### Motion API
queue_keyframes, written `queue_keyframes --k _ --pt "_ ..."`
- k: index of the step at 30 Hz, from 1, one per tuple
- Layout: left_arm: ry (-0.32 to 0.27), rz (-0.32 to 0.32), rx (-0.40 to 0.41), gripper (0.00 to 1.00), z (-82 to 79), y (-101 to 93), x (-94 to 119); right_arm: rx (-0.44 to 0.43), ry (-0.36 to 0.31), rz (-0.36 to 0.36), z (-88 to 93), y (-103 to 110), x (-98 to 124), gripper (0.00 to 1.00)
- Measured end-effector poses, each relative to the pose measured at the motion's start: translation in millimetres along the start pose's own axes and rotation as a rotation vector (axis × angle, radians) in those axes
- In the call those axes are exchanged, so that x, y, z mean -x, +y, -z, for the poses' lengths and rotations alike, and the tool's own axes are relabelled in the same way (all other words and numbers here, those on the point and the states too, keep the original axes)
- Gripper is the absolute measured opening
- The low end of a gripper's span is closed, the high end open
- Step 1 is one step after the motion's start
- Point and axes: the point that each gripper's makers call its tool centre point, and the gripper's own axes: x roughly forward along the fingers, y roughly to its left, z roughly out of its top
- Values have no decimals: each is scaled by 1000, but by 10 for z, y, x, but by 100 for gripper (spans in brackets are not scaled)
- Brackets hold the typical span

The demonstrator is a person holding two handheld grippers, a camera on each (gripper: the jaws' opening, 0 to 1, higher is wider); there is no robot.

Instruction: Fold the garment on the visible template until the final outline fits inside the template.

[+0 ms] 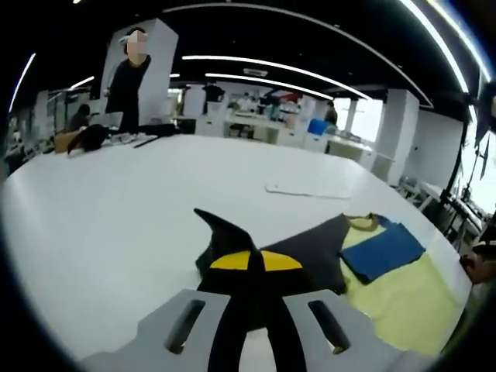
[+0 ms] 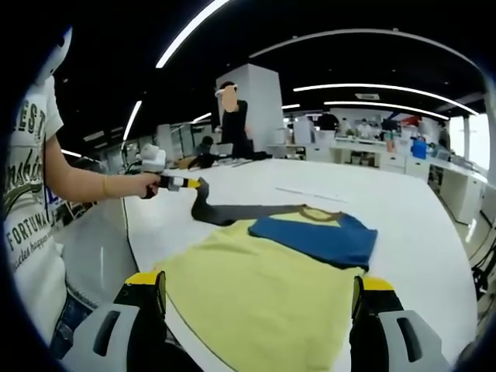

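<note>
The garment lies flat on the white table. The left gripper is clamped on the dark sleeve, lifted clear of the surface. The right gripper hovers wide apart, empty, above the yellow hem. Step in hand: sleeve fold. Next, likely carry the sleeve inward across the body and release.
</note>
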Motion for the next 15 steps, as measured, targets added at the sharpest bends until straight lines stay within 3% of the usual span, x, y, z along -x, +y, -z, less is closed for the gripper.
queue_keyframes --k 15 --pt "-23 97 28 0 -158 -529 -249 -1 5 -11 14 4 -15 99"
